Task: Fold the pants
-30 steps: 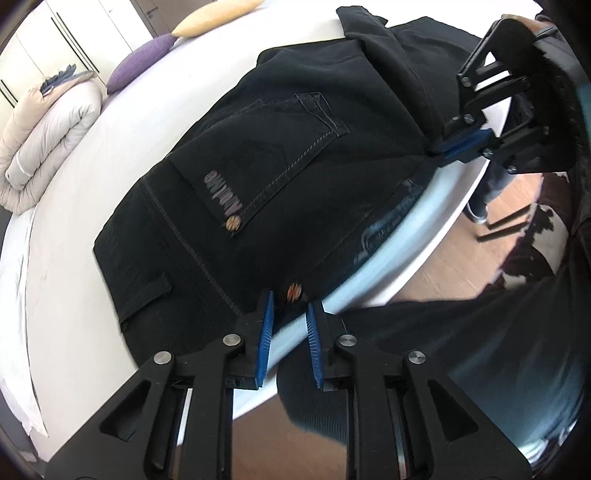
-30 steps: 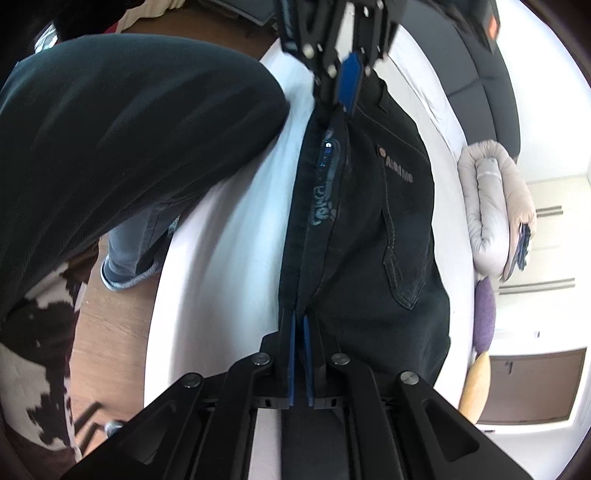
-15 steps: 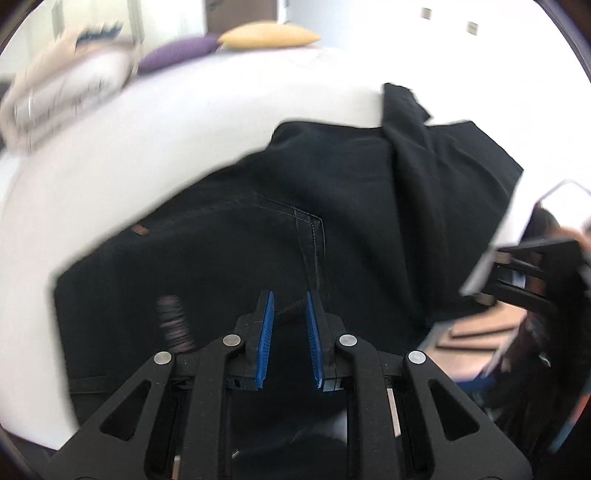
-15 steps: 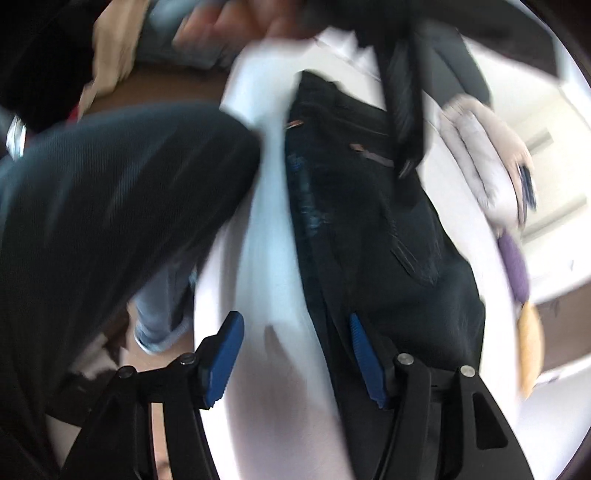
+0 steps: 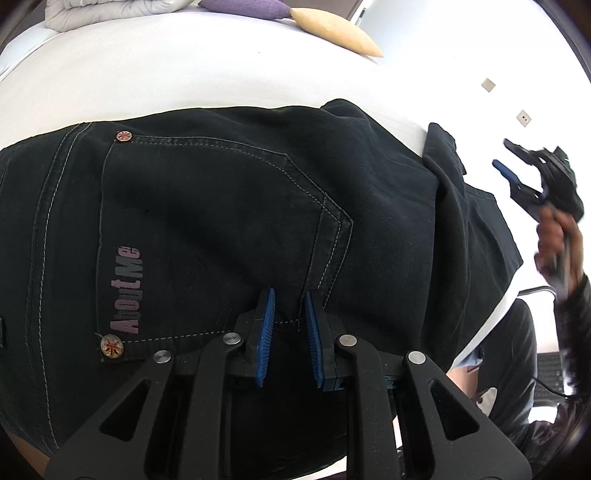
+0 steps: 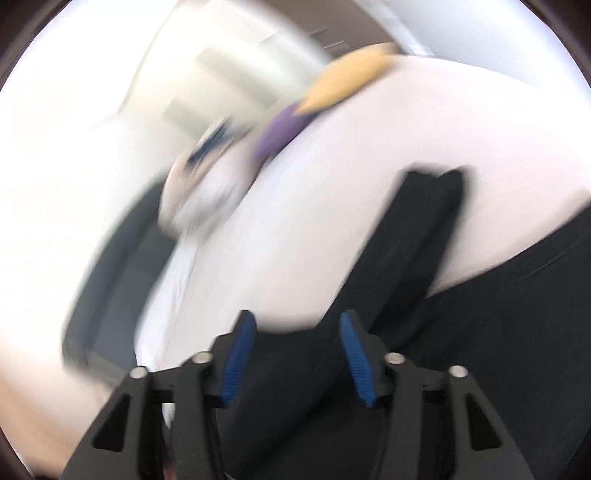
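Note:
Black pants [image 5: 229,221] lie flat on a white bed [image 5: 184,70], back pocket with pink "AboutMe" lettering facing up. My left gripper [image 5: 289,301] is open and empty, hovering just over the pocket's lower corner. My right gripper [image 6: 297,325] is open and empty, its view badly blurred, above a folded black part of the pants [image 6: 417,236]. The right gripper also shows in the left wrist view [image 5: 517,173], held up in a hand beyond the pants' right end.
A purple cushion [image 5: 243,7] and a yellow cushion [image 5: 332,31] lie at the far side of the bed, next to a rolled pale duvet [image 5: 110,9]. The person's dark-clad body [image 5: 517,387] stands at the bed's right edge.
My right gripper has let go of the pants' edge, opened and swung up and away. My left gripper has moved from the waistband over onto the back pocket.

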Motion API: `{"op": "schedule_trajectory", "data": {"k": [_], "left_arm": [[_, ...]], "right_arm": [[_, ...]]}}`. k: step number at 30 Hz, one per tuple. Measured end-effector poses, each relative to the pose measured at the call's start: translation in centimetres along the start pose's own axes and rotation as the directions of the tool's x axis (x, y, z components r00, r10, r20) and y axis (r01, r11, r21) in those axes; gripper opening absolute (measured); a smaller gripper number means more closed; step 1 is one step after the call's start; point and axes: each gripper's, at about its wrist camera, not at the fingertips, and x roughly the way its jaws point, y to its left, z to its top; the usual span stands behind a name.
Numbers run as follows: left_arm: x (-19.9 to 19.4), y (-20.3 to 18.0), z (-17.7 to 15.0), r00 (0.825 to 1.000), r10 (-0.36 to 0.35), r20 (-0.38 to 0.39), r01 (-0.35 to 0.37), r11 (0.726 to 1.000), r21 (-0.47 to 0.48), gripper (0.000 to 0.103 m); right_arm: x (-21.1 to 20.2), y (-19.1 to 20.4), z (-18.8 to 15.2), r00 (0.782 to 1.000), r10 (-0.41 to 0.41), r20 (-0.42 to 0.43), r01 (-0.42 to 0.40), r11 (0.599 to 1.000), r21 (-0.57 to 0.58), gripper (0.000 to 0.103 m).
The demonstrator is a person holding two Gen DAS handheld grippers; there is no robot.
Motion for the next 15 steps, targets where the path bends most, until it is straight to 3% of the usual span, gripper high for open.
{"op": "schedule_trajectory", "data": {"k": [3, 7, 15], "left_arm": [[0.1, 0.3, -0.3, 1.000, -0.005, 0.004, 0.005, 1.000, -0.015, 0.017], [-0.3, 0.8, -0.5, 1.000, 0.000, 0.006, 0.000, 1.000, -0.020, 0.017], [-0.5, 1.1, -0.6, 1.000, -0.005, 0.009, 0.005, 0.999, -0.040, 0.017]], "right_arm": [[1.9, -2.7, 2.4, 1.000, -0.011, -0.025, 0.014, 0.991, 0.133, 0.031], [5.1, -4.5, 3.3, 0.996, -0.045, -0.079, 0.061, 0.975, 0.216, 0.031], [6.7, -7.3, 3.6, 0.987, -0.131, -0.091, 0.153, 0.942, 0.299, 0.032]]}}
